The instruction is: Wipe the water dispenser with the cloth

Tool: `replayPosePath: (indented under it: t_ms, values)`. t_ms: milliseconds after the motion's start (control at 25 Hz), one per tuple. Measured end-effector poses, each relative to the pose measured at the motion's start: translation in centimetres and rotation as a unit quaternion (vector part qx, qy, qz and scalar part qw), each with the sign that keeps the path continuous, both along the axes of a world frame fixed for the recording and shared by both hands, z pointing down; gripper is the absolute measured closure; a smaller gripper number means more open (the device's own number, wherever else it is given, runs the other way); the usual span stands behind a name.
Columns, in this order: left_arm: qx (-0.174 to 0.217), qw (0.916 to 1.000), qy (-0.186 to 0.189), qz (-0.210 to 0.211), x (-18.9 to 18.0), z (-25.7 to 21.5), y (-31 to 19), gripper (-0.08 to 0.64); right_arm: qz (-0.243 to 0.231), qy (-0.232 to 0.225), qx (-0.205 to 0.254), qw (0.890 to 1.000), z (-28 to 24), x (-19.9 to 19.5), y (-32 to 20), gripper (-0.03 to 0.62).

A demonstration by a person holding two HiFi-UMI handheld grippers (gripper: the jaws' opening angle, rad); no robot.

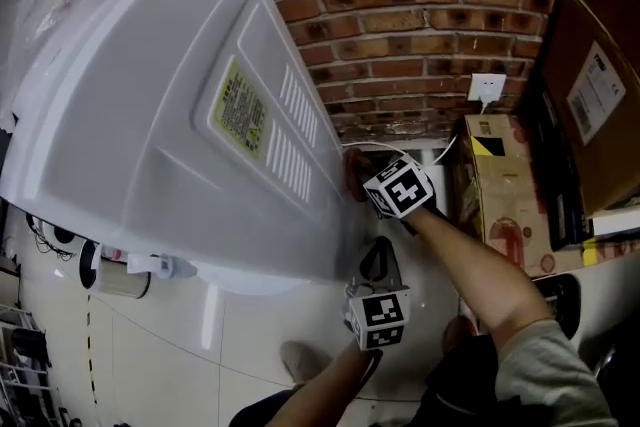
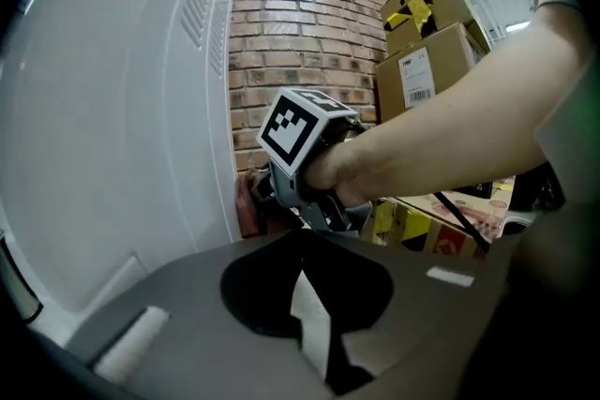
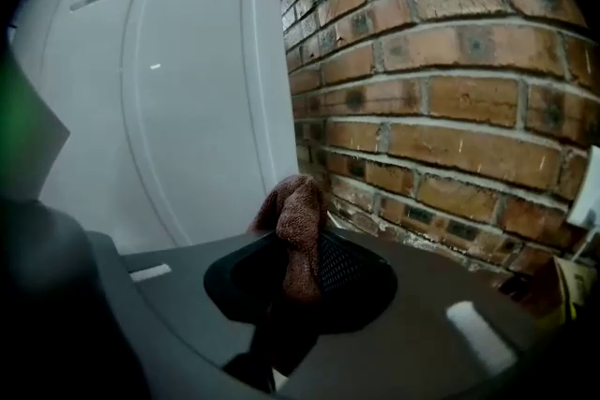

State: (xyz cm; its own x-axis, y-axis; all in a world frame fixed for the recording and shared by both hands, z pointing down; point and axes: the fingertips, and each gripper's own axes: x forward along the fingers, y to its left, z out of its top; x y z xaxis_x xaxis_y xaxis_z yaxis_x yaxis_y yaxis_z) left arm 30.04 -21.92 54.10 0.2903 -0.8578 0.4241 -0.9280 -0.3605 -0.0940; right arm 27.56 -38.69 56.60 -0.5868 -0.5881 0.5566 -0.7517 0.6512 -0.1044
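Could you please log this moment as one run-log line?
right tongs: shut on brown terry cloth | cloth: at edge of white plastic water dispenser, beside red brick wall | left tongs: shut, empty

Counts. Two grippers: left gripper (image 2: 302,244) and right gripper (image 3: 302,250). Two marker cubes (image 1: 400,187), one on each gripper. One cloth (image 3: 296,206), between the right gripper's jaws. One water dispenser (image 1: 150,115), ahead of both grippers, with two vent grilles (image 1: 297,105) and one label (image 1: 240,110). One brick wall (image 1: 420,15). One wall socket (image 1: 487,90), beyond the right gripper. At least three cardboard boxes (image 2: 436,61), beside the right gripper.
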Motion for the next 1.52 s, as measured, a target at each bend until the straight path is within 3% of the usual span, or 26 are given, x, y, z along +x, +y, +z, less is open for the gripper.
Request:
replayPosePath:
  t_ms: [600,1000,1240,1520]
  values:
    - [-0.048,0.9988,-0.005,0.002,-0.9,7.6,-0.9,0.560,0.016,0.012,-0.109,0.994,14.9,-0.6,0.7,0.508]
    - [-0.072,0.9974,-0.008,0.004,-1.3,10.6,-0.5,0.560,0.038,0.017,-0.152,0.987,21.4,-0.9,0.9,0.508]
    - [-0.057,0.9982,0.002,0.015,-0.9,9.3,-0.5,0.560,0.089,-0.014,-0.127,0.988,19.0,1.8,2.4,0.509]
    - [-0.011,0.9987,0.021,0.046,0.7,4.2,1.2,0.560,0.135,-0.033,-0.053,0.989,10.4,6.3,4.9,0.508]
